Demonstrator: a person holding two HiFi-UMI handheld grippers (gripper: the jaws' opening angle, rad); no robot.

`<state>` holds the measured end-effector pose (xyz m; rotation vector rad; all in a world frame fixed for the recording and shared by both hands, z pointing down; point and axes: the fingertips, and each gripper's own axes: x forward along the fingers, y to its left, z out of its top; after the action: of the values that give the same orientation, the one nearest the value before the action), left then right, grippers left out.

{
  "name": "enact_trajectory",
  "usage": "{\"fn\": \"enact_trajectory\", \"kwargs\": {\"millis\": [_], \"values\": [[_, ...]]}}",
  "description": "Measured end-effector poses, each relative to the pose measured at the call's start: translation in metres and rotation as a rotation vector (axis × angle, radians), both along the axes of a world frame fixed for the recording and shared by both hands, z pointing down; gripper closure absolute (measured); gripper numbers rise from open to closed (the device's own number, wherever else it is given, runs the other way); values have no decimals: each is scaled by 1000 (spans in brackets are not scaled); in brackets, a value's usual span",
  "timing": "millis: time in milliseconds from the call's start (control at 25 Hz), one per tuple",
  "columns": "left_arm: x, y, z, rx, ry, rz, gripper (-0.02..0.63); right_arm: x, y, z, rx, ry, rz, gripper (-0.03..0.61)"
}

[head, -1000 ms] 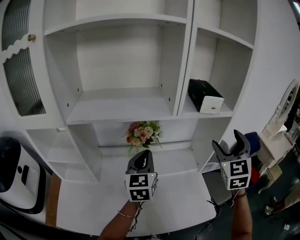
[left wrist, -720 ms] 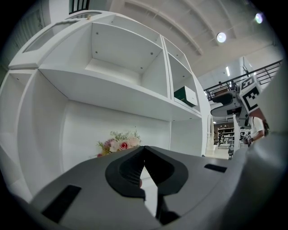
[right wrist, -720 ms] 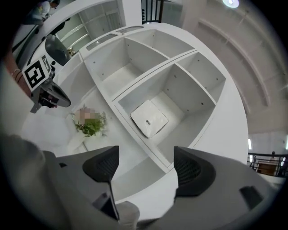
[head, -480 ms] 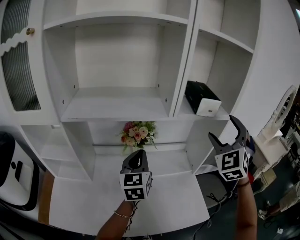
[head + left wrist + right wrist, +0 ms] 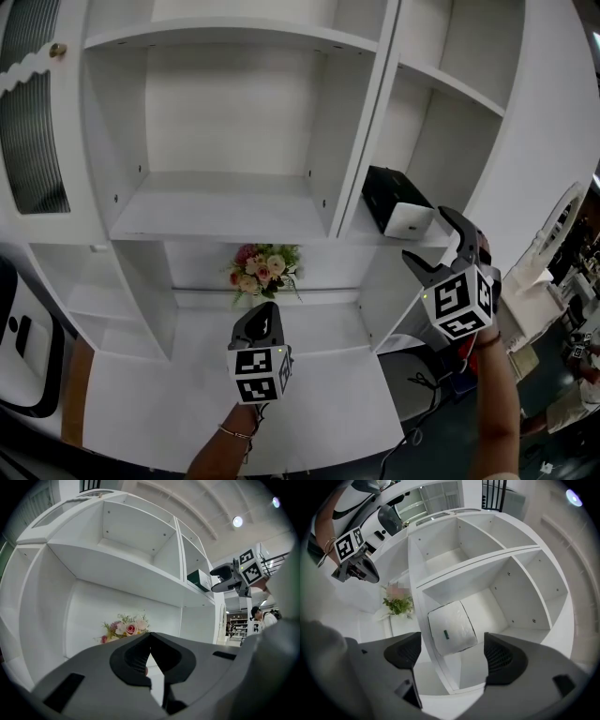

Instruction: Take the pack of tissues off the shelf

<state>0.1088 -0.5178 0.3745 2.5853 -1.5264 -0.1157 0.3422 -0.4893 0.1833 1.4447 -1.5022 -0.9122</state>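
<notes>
The pack of tissues (image 5: 398, 204), black with a white end face, lies on the shelf (image 5: 367, 232) in the right-hand compartment of the white unit. In the right gripper view the pack (image 5: 452, 628) shows its white end straight ahead between the jaws, still some way off. My right gripper (image 5: 441, 246) hovers just in front of and below the pack, its jaws opening with nothing between them. My left gripper (image 5: 262, 321) stays low over the white desk, shut and empty. From the left gripper view the pack (image 5: 199, 579) and the right gripper (image 5: 219, 578) appear at the upper right.
A small bunch of flowers (image 5: 258, 268) stands under the wide middle shelf (image 5: 216, 208), which is bare. A vertical divider (image 5: 361, 141) separates that bay from the tissue compartment. A white-and-black appliance (image 5: 19, 347) sits at the far left. Clutter lies on the floor at right.
My right gripper has risen and moved in toward the tissue pack, with its jaws spreading wider. The left gripper has drifted slightly left and stayed shut.
</notes>
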Motion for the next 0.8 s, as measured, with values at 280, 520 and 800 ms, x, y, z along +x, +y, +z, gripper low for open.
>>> {"fn": "enact_trajectory", "kwargs": {"millis": [280,520,800], "values": [[-12,-6,3,-7,5,-38,598,-10,-17,0,-113,156,-44,129],[-18,-10,6,-14,4,-58,598,-14,-35,4,-208,219,-67,124],[-26,-15,9,-19,2,-75,598,-13,-46,13,-269,262,-56,129]]}}
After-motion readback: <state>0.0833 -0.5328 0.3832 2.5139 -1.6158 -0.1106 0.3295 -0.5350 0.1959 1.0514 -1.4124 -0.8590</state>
